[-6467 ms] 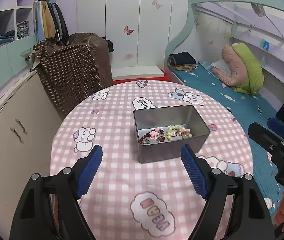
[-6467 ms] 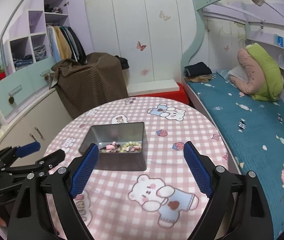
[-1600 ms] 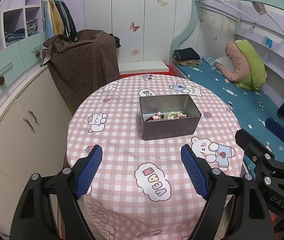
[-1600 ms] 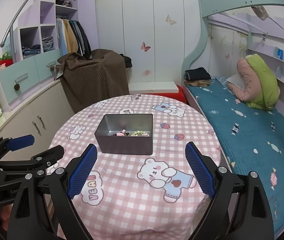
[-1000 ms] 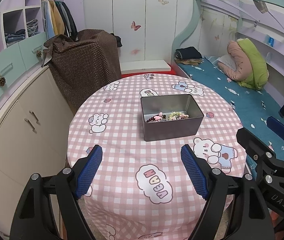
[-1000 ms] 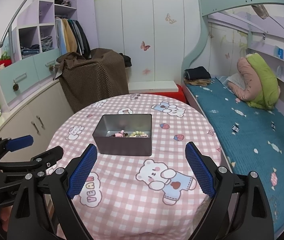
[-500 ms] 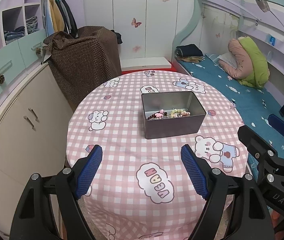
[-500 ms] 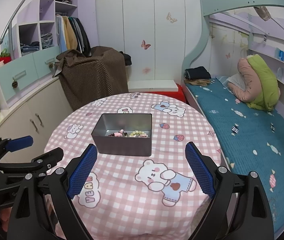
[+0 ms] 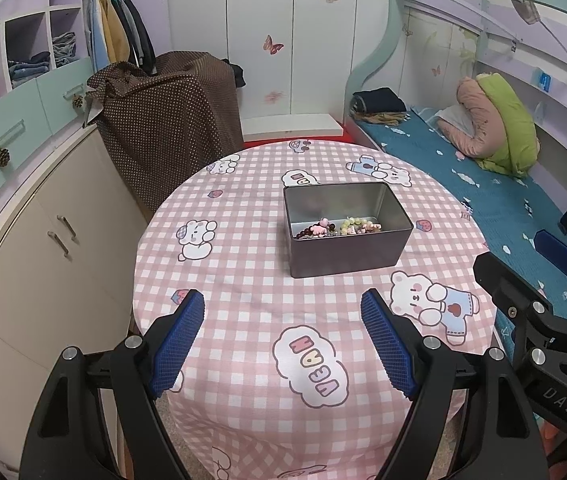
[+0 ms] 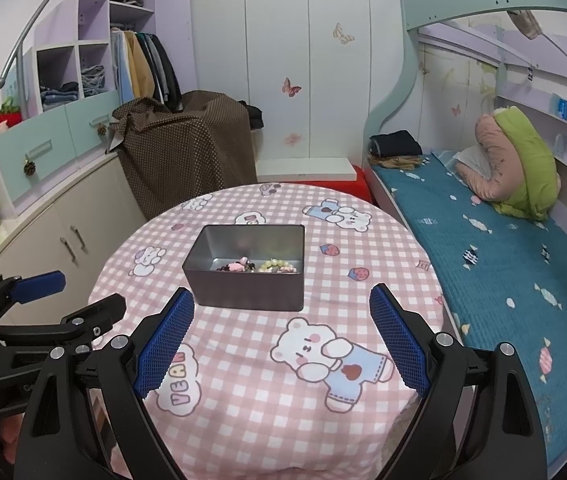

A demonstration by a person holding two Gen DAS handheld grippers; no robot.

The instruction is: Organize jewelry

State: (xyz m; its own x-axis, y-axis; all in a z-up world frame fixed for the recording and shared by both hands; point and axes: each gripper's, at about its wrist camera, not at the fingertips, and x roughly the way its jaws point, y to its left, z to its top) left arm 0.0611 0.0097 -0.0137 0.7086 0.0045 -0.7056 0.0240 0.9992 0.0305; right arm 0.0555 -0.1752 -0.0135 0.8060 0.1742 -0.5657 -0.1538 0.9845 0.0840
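A grey metal tin (image 9: pixel 347 248) stands near the middle of the round table with the pink checked cloth (image 9: pixel 243 280); it also shows in the right wrist view (image 10: pixel 247 284). Inside lie bead bracelets (image 9: pixel 337 229), dark red, pink and pale green, also seen in the right wrist view (image 10: pixel 259 266). My left gripper (image 9: pixel 283 336) is open and empty, held back over the table's near edge. My right gripper (image 10: pixel 281 340) is open and empty, also near the front edge, to the right of the left one.
A cabinet with drawers (image 9: pixel 35 208) runs along the left. A brown dotted cloth covers something (image 9: pixel 171 120) behind the table. A bed with a teal sheet (image 9: pixel 483 184) lies at the right. The right gripper's body (image 9: pixel 539 320) shows in the left wrist view.
Both grippers have pulled back and up from the tin over the last seconds, and in the last half second hardly moved. The tin and the bracelets have stayed put.
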